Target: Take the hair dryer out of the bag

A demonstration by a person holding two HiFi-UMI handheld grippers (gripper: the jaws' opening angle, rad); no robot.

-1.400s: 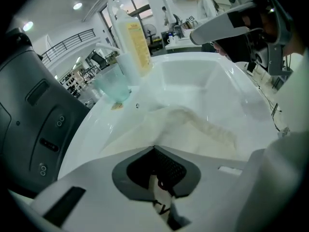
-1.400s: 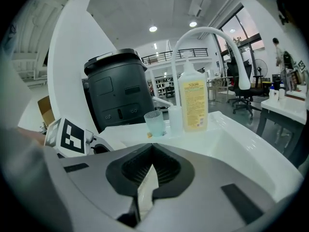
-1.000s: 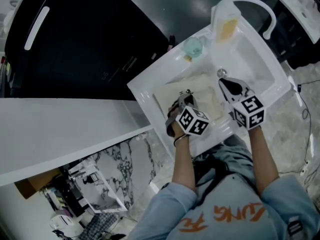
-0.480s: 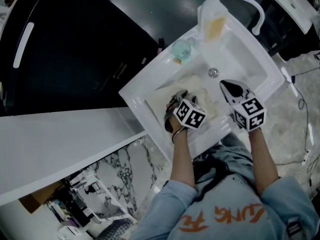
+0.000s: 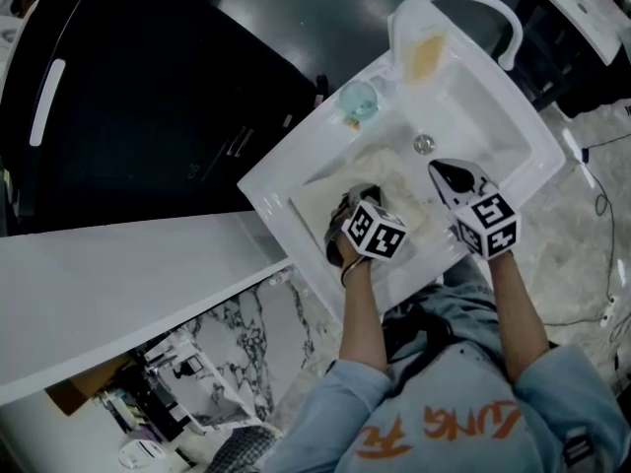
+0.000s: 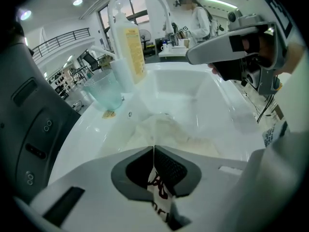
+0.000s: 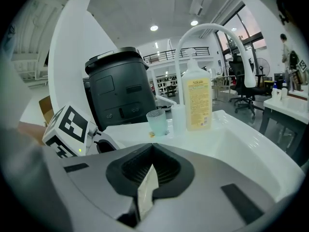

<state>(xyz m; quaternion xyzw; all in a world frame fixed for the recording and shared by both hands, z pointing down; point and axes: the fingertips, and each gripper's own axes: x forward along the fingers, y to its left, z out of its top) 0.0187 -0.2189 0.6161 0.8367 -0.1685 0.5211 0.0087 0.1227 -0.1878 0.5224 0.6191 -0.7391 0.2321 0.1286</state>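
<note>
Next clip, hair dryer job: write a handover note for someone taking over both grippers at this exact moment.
Left gripper: tongs have just closed on a red-printed fold of the cream fabric bag.
Right gripper: tongs shut on a cream strip, apparently the same bag's edge.
Bag: lies crumpled in the basin of the white sink.
Hair dryer: not visible in any view, so presumably still inside the bag.
Done: both grippers have hold of the bag.
Left: pull the bag open, find the dryer, lift it out.
</note>
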